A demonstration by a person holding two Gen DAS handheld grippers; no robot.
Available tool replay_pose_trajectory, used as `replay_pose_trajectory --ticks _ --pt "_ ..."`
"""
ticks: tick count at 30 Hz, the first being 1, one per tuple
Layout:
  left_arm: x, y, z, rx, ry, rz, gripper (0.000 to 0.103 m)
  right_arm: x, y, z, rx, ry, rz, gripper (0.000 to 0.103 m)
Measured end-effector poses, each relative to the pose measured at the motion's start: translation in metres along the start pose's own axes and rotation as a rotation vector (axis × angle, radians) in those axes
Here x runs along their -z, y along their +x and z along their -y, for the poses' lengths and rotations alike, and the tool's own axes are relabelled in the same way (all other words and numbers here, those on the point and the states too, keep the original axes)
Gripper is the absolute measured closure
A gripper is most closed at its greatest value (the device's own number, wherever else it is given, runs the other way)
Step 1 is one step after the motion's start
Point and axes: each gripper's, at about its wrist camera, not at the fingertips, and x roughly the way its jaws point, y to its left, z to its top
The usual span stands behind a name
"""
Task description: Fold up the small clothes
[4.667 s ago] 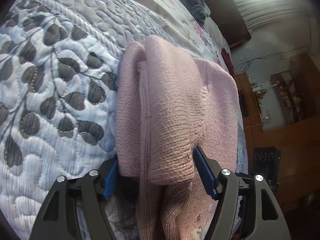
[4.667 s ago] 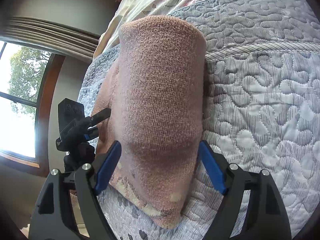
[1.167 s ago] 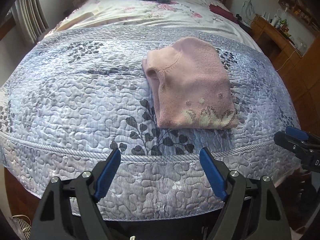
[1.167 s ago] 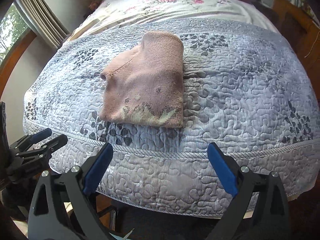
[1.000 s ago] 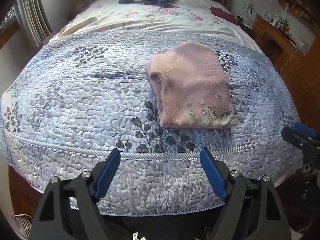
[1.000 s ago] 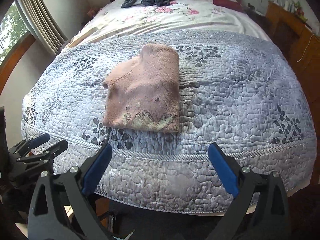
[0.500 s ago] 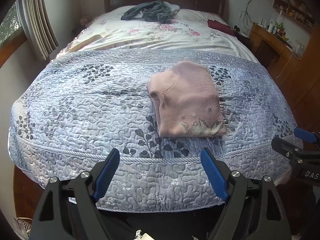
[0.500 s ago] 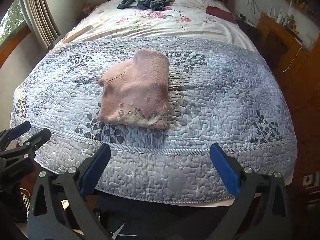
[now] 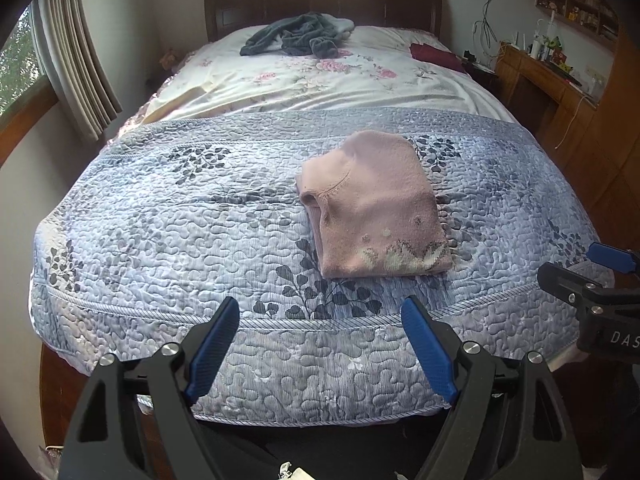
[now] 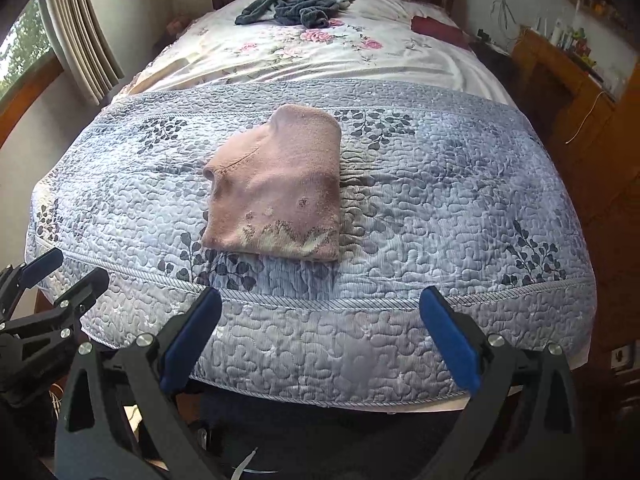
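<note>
A pink knitted sweater [image 9: 374, 204] [image 10: 280, 188] lies folded into a compact rectangle on the blue quilted bedspread [image 9: 180, 220] [image 10: 440, 208], a pale pattern along its near hem. My left gripper [image 9: 320, 316] is open and empty, held back off the foot of the bed, well short of the sweater. My right gripper [image 10: 320, 308] is also open and empty, equally far back. The right gripper [image 9: 592, 280] shows at the right edge of the left wrist view, and the left gripper [image 10: 56, 276] shows at the left edge of the right wrist view.
A dark grey garment [image 9: 296, 38] [image 10: 296, 4] lies crumpled near the dark headboard on a floral sheet [image 9: 320, 80]. A maroon item [image 9: 434, 56] sits at the bed's right side. Wooden furniture [image 9: 552, 88] stands right; a curtained window [image 9: 60, 60] is left.
Both grippers let go of the sweater, which now lies folded on the quilt, and have drawn back from the bed. Over the last second they kept receding and tilting up, showing more of the room.
</note>
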Motion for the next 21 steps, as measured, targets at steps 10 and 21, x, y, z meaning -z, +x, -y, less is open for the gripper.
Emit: replay_pose_trajectory --ticks 10,21 --pt "0.001 0.003 0.001 -0.003 0.010 -0.008 0.019 0.000 0.004 0.007 0.008 0.037 0.002 0.004" --pt "0.001 0.005 0.001 -0.004 0.008 -0.013 0.019 0.002 0.011 0.008 0.020 0.054 -0.034 0.004"
